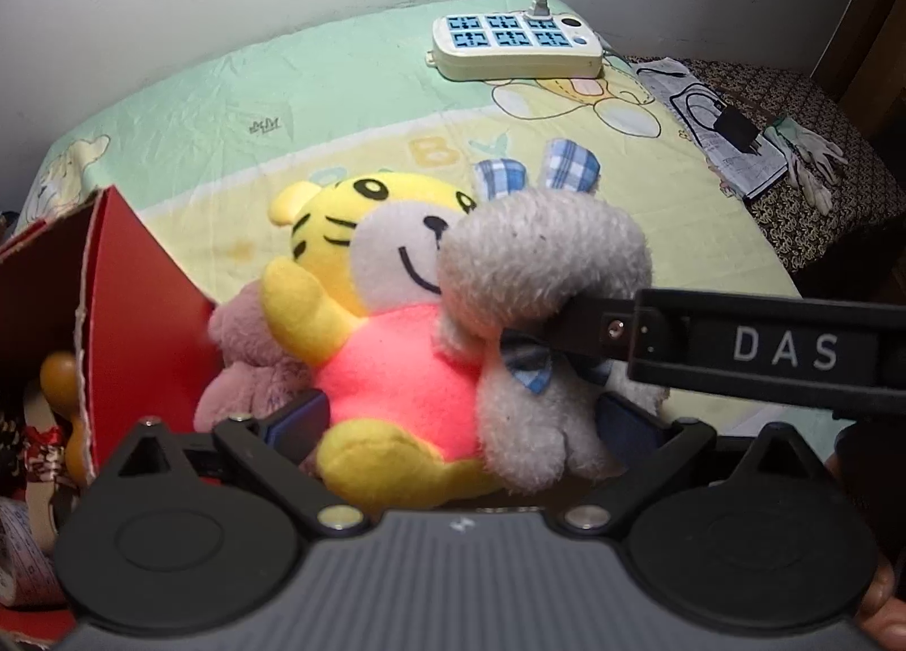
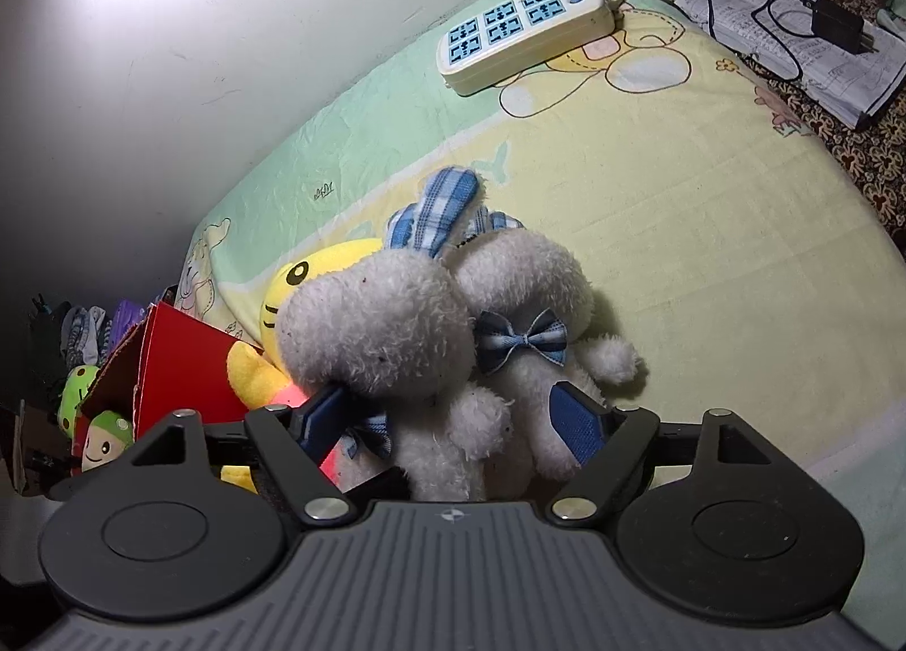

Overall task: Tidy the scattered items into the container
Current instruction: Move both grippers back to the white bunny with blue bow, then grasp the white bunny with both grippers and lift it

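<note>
Left wrist view: the left gripper has its tongs spread wide on either side of a yellow tiger toy in a pink shirt, which lies on the bed sheet. The blue pads do not appear to press on it. A grey rabbit toy leans against the tiger's right side, and a dusty pink plush is tucked against its left. The right gripper's finger reaches in from the right edge, under the rabbit's head. The red box, the container, stands just left of the toys, with a tan wooden piece and patterned things inside; what they are I cannot tell.

Right wrist view: the right gripper also has its tongs apart, around the bodies of two grey rabbit toys sitting side by side, each with a blue bow. The left pad lies against the nearer rabbit, but I see no squeeze. The red box shows a green-capped doll inside.

The risk, as I judge it: the toys are packed together, so closing either pair of tongs may catch a neighbour's limb and drag two at once, or pinch only fluff and drop the toy short of the box. The grippers work close enough to knock each other.
</note>
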A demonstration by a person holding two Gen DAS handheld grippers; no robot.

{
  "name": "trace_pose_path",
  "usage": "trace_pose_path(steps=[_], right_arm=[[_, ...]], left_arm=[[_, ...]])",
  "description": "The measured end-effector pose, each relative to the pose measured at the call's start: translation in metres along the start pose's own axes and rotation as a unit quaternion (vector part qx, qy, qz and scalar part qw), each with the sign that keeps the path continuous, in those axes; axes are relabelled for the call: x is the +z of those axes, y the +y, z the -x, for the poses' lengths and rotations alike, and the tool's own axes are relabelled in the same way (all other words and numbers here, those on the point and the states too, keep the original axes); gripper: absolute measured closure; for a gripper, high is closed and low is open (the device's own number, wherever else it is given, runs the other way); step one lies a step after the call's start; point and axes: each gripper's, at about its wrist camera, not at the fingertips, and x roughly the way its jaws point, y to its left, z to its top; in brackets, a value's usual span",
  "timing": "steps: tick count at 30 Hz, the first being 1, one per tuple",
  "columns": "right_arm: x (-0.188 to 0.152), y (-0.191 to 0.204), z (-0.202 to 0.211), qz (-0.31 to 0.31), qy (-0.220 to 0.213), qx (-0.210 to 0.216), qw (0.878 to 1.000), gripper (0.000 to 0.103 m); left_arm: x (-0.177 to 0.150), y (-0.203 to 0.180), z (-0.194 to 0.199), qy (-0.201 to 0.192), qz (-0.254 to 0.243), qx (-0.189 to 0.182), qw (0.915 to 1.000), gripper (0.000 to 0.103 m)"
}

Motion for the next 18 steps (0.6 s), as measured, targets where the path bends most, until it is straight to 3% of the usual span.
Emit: trace_pose_path(steps=[3, 7, 10, 18], right_arm=[[0.001, -0.003, -0.003, -0.007, 0.003, 0.011, 1.000, 0.023], [0.002, 0.006, -0.002, 0.019, -0.001, 0.025, 1.000, 0.036], [0.003, 0.009, -0.002, 0.035, -0.004, 0.033, 0.999, 0.039], [0.006, 0.001, -0.008, 0.026, 0.007, 0.055, 0.998, 0.040]], left_arm=[[0.002, 0.002, -0.005, 0.002, 0.005, -0.015, 0.9999, 0.001], [0.005, -0.001, -0.007, -0.005, -0.005, -0.029, 0.9996, 0.000], [0.007, 0.000, -0.006, -0.014, -0.007, -0.041, 0.9990, 0.001], [0.007, 0.002, -0.007, -0.024, -0.014, -0.051, 0.9983, 0.001]])
